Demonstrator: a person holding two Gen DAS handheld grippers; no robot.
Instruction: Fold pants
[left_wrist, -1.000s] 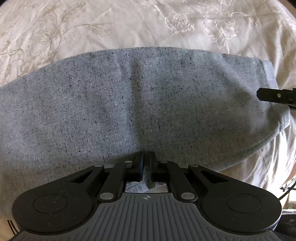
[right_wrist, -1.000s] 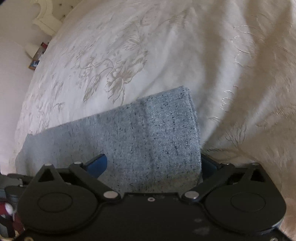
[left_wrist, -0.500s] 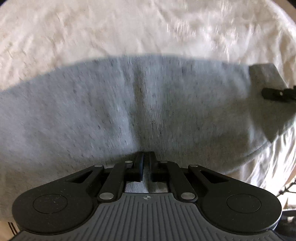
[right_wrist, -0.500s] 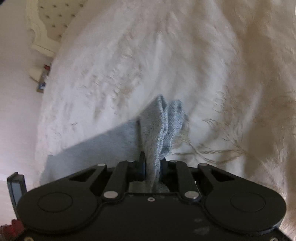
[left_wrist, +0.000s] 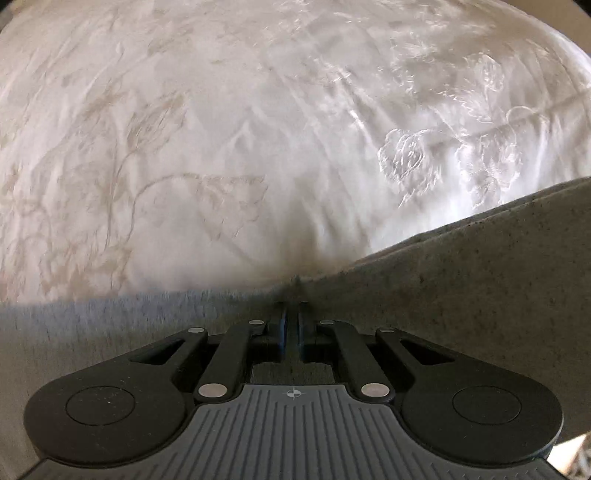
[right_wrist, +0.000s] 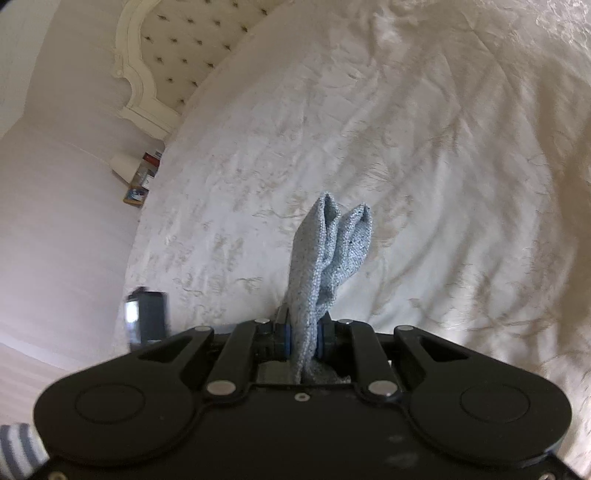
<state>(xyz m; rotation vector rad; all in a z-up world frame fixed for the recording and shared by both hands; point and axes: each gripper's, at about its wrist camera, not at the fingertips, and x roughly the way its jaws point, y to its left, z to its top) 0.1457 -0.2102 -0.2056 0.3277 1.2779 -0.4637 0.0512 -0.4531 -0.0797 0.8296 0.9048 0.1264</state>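
The pants (left_wrist: 461, 295) are held off the bed (left_wrist: 258, 129) at two places, stretched between the two hand-held grippers. In the left wrist view, grey speckled cloth fills the lower part of the frame and rises as a band toward the right edge, so the long axis is judged to run from the left hand-held gripper (left_wrist: 291, 314) up and to the right, toward where the other grip would lie. The jaws of the left hand-held gripper are drawn together on a pinch of the cloth's upper edge.

In the right wrist view, a bunched end of the pants (right_wrist: 325, 258) stands up from between the jaws of the right hand-held gripper (right_wrist: 303, 341), which are clamped on it; two rounded lobes of cloth point away from the camera, toward the bed. Whether this end is a hem or the waistband cannot be told.

As to progress, the band appears doubled, with layered edges along its upper side, so at least one fold is judged to be in place. The cloth is lifted, not laid, so a further fold is judged to be in hand: the held part has not yet been brought over and set down, and smoothing remains.

Beyond the pants, a tufted headboard (right_wrist: 177, 55) is seen at the far end of the bed, with small items (right_wrist: 142, 177) beside the bed, below the headboard.
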